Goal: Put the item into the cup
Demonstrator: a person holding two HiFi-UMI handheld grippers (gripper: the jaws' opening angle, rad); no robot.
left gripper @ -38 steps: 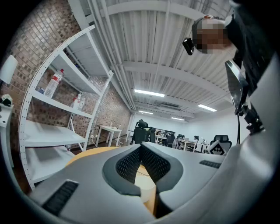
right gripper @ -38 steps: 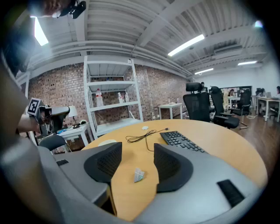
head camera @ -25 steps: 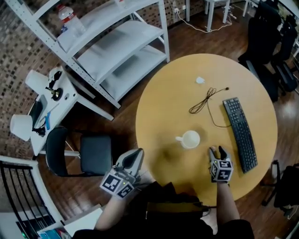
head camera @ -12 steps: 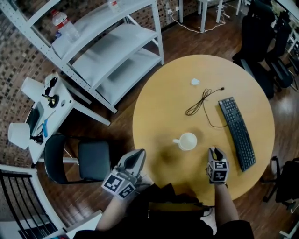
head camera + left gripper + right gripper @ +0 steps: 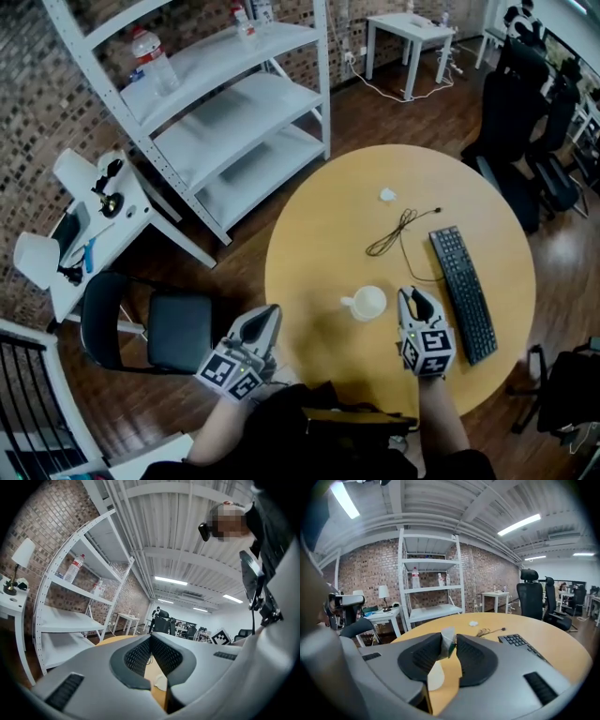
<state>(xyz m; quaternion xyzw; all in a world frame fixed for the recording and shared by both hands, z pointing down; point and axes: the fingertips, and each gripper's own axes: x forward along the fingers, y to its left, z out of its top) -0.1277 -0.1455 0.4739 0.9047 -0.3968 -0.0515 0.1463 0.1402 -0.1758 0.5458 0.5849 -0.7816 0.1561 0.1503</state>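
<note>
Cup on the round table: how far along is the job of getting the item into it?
Done: the right tongs are shut on the small pale item. In hand: they hold it beside the white cup, at its right in the head view. Remaining: bring it over the cup's mouth and release. The left tongs are shut, empty, off the table edge.

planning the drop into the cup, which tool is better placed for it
Right. The right tool is shut on the small packet, just beside the cup; the left tool is empty, farther off by the table edge.
</note>
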